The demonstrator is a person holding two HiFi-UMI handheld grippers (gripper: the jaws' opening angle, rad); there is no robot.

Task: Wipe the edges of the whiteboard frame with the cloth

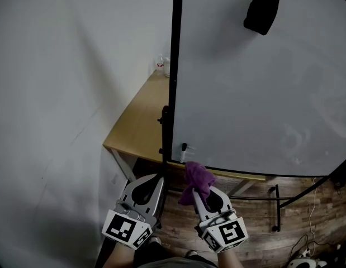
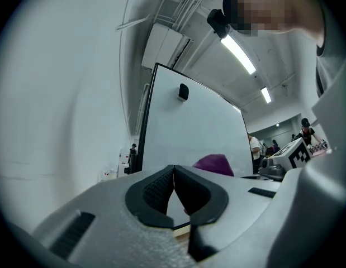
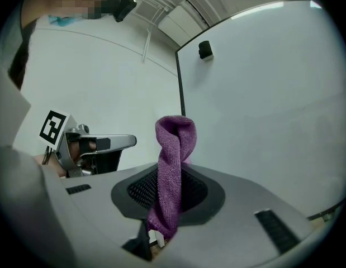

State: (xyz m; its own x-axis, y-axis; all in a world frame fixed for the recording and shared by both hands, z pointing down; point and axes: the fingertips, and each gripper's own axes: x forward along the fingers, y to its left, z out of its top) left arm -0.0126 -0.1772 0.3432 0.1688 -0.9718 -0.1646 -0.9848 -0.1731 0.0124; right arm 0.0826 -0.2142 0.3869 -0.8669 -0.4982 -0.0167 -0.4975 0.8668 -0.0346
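A large whiteboard (image 1: 256, 82) with a thin black frame (image 1: 174, 71) stands in front of me. My right gripper (image 1: 196, 187) is shut on a purple cloth (image 1: 196, 177), which sticks up just below the board's lower left corner. The cloth (image 3: 171, 166) rises folded between the right jaws, with the whiteboard (image 3: 262, 99) beyond it. My left gripper (image 1: 160, 181) is beside the right one, shut with nothing in it; its pads (image 2: 159, 190) meet at the tips. The cloth (image 2: 214, 164) and the whiteboard (image 2: 189, 133) appear past them.
A black eraser (image 1: 261, 9) sticks to the board near its top. A wooden table (image 1: 139, 121) stands left of the board against a white wall (image 1: 61, 94), with small bottles (image 1: 163, 65) at its far end. The board's black stand (image 1: 276, 205) and cables (image 1: 307, 244) lie on the wooden floor.
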